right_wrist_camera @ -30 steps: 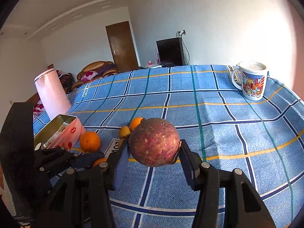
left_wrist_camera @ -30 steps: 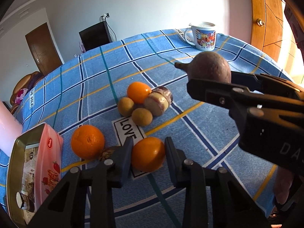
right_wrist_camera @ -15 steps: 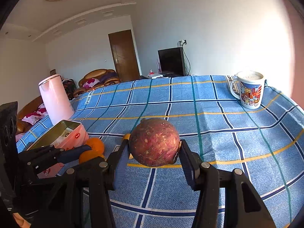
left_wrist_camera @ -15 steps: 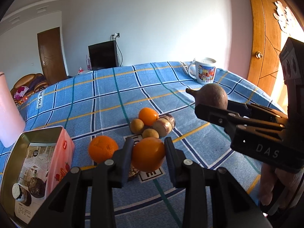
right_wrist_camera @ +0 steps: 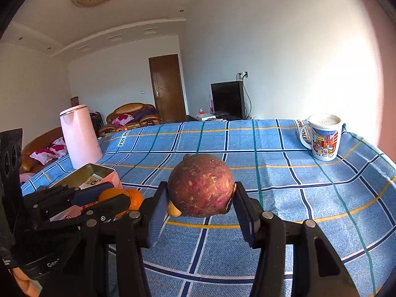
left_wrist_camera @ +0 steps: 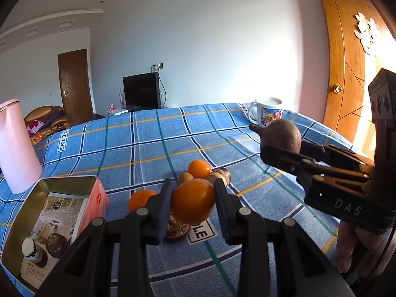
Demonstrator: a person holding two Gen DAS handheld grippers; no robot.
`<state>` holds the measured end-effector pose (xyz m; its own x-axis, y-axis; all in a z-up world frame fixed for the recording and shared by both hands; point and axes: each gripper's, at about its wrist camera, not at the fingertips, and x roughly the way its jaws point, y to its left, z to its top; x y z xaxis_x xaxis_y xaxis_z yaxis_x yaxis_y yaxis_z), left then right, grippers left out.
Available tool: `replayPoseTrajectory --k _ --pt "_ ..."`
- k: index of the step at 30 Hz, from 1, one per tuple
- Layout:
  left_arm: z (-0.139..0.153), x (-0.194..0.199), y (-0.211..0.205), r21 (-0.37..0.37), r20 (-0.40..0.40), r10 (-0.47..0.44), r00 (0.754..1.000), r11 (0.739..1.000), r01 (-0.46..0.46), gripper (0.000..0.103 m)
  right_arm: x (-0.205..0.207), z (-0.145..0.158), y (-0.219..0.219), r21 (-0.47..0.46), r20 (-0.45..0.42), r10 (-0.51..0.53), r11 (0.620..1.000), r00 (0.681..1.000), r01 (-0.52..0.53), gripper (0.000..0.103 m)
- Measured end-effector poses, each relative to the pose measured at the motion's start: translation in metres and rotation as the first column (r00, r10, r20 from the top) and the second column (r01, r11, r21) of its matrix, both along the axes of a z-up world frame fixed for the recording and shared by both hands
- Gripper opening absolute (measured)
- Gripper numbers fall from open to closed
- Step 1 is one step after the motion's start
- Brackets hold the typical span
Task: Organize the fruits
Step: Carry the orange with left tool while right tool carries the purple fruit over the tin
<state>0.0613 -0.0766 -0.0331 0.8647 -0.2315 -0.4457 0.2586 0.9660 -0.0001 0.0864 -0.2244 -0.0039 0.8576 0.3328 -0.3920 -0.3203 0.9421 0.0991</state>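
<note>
Your left tool [left_wrist_camera: 193, 205] grips an orange [left_wrist_camera: 193, 201] between its pads, lifted clear of the bench [left_wrist_camera: 138, 148]. Your right tool [right_wrist_camera: 201, 198] clamps a reddish-brown round fruit [right_wrist_camera: 201, 184], its stub pointing up and away from you. The open tin [left_wrist_camera: 49, 220] lies down and to the left of the left tool, near it and well apart from the right tool, so the left hand looks the nearer for a drop there. The tin's long axis runs away from you, and two dark items already sit at its near end. Just beyond the left tool's tips, a loose cluster [left_wrist_camera: 198, 173] of fruit waits on the bench, with another orange [left_wrist_camera: 139, 199] just left of the held one.
</note>
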Motion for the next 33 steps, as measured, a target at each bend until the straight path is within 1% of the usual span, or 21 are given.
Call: replayPoseTrajectory --k 9,19,24,28,33 --pt "0.004 -0.007 0.004 -0.01 0.05 0.019 0.999 1.0 -0.019 0.035 -0.009 0.004 0.001 0.001 0.045 0.004 1.0 0.999 -0.004 0.053" --pt "0.006 -0.011 0.007 -0.023 0.082 0.033 0.996 0.999 -0.031 0.035 -0.021 0.008 0.002 -0.004 0.111 0.005 1.0 0.994 -0.005 0.053" --pt "0.009 -0.015 0.013 -0.038 0.094 0.037 0.995 0.999 -0.033 0.035 -0.025 0.009 0.004 -0.015 0.131 0.001 1.0 0.991 0.001 0.053" --pt "0.011 -0.017 0.024 -0.054 0.095 0.054 0.994 0.997 -0.049 0.035 -0.025 0.008 0.007 -0.005 0.112 0.017 1.0 0.994 -0.016 0.053" --pt "0.013 -0.021 0.044 -0.079 0.099 0.095 0.991 0.993 -0.087 0.035 -0.02 0.007 0.024 -0.01 0.083 0.063 0.998 0.995 -0.063 0.053"
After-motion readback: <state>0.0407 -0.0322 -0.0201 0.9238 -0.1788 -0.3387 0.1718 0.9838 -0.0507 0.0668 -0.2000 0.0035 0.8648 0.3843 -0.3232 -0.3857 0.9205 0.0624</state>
